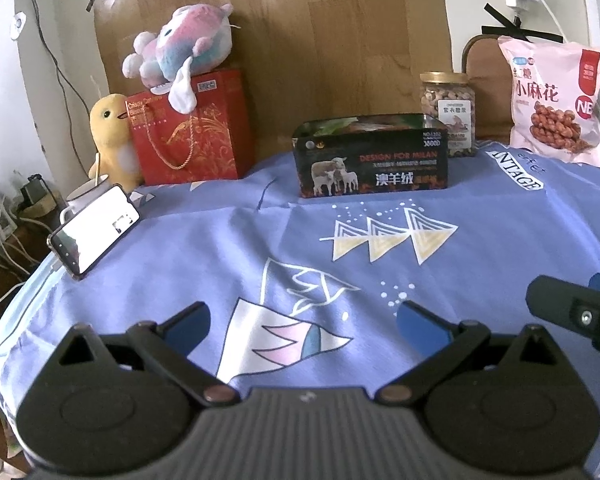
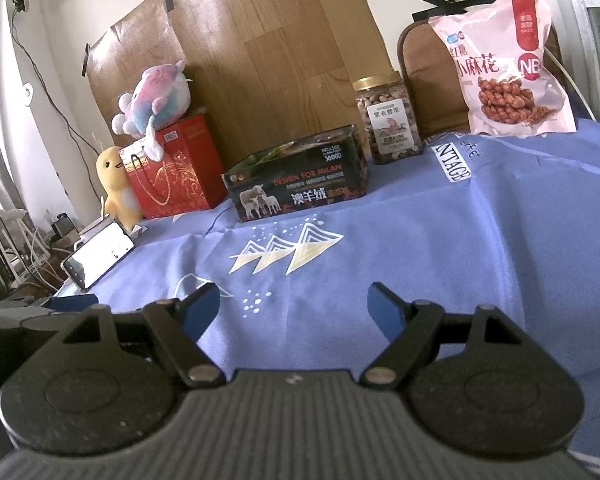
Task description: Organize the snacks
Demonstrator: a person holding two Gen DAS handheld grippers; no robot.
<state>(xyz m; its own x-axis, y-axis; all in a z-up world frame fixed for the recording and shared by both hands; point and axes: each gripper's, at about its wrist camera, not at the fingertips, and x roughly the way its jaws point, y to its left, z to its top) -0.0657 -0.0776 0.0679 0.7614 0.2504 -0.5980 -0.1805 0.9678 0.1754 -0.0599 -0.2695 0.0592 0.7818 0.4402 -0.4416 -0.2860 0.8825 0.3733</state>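
Both sets of jaws are spread wide with nothing between them, left gripper (image 1: 302,322) and right gripper (image 2: 294,308) hovering low over the blue cloth (image 1: 480,260) on the surface. The snacks sit well ahead of the jaws at the far edge: the pink snack bag (image 2: 504,68) off to the right, leaning upright, and the nut jar (image 2: 388,118) just behind the dark box (image 2: 300,176). I'd guess the bag is light, crinkly and crushable, so pinch the top seam. The jar looks rigid, slick and heavier; take it around the body below the lid.
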